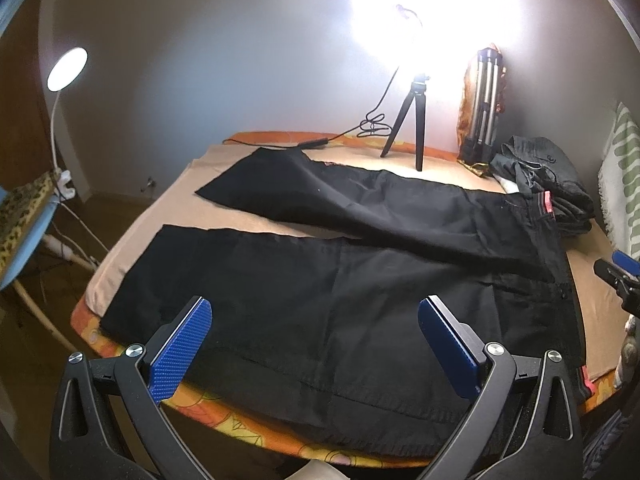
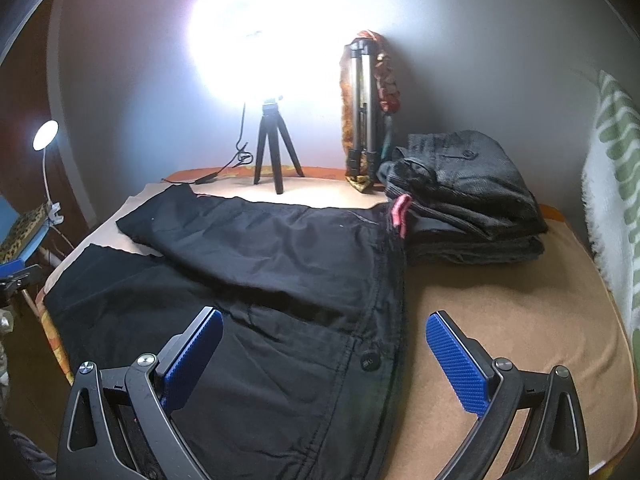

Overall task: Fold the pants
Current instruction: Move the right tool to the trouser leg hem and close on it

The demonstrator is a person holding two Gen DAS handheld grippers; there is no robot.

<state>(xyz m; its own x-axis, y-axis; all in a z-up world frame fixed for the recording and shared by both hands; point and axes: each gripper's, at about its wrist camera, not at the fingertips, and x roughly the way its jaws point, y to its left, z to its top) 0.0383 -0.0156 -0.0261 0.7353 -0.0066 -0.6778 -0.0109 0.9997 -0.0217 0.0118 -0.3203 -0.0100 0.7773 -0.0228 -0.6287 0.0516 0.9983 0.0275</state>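
One pair of black pants [image 1: 328,264] lies flat on my table [image 2: 520,320], two legs spread in a V, waistband towards the stack [image 2: 468,200] of what look like three folded garments. Two tripods [image 2: 272,152] stand at the wall. My left gripper [image 1: 314,344] hovers wide open over the near leg; my right gripper [image 2: 324,356] hangs open above the button [image 2: 370,361], holding nothing
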